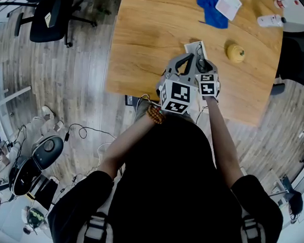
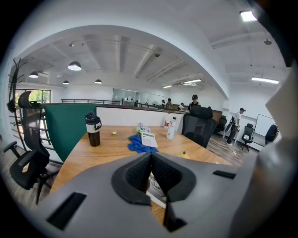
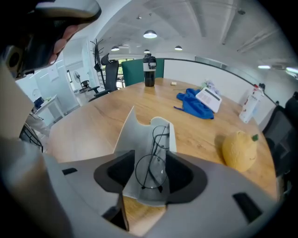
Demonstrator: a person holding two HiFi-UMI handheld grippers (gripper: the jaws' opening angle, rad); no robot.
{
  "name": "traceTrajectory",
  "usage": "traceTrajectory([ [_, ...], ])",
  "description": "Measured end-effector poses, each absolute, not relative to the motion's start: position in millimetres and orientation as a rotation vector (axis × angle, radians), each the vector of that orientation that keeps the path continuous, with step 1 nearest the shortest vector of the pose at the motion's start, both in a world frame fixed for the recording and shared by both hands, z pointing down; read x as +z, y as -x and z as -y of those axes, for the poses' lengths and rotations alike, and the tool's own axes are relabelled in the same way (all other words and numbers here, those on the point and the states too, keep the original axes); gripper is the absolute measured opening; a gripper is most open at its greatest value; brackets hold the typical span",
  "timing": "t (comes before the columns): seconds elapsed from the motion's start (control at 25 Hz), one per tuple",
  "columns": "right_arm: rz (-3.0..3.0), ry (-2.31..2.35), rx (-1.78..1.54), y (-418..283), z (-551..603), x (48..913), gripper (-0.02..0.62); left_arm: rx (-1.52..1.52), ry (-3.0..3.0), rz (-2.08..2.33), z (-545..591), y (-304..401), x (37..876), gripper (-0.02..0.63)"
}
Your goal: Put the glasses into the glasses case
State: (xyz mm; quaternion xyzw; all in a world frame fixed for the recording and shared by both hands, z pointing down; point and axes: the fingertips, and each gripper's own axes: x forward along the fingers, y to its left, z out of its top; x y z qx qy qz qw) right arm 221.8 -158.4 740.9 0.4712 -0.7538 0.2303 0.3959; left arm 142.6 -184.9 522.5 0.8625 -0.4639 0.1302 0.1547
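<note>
risk: thin wire glasses (image 3: 155, 153), pinched between the half-closed jaws of the right gripper (image 3: 151, 169) over the open glasses case (image 3: 128, 135), could snag its rim and bend; left gripper (image 2: 150, 157) closed, empty.

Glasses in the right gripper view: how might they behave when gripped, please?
The glasses have a thin wire frame, so they are probably light and easily bent. Their round lenses look smooth, so they may slip or pivot under a squeeze.
</note>
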Motion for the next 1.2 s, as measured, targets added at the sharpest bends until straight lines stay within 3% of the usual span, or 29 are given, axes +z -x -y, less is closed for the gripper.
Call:
traceTrajectory([
  [0.44, 1.890, -1.198, 0.663, -227.4, 199.4, 758.8, 0.322, 0.371, -2.479, 1.321, 185.9, -150.0, 520.9, 0.018],
  [0.92, 1.895, -1.181, 0.639, -233.6, 201.6, 768.7, 0.286, 0.378, -2.437, 1.349, 184.4, -132.0, 526.7, 0.018],
  [1.04, 1.887, -1.190, 0.644, -238.3, 201.8, 767.7, 0.226, 0.377, -2.443, 1.344, 183.9, -133.2, 525.9, 0.018],
  [1.2, 1.896, -1.175, 0.656, -241.8, 199.9, 767.8, 0.214, 0.381, -2.448, 1.333, 181.8, -135.7, 526.8, 0.019],
])
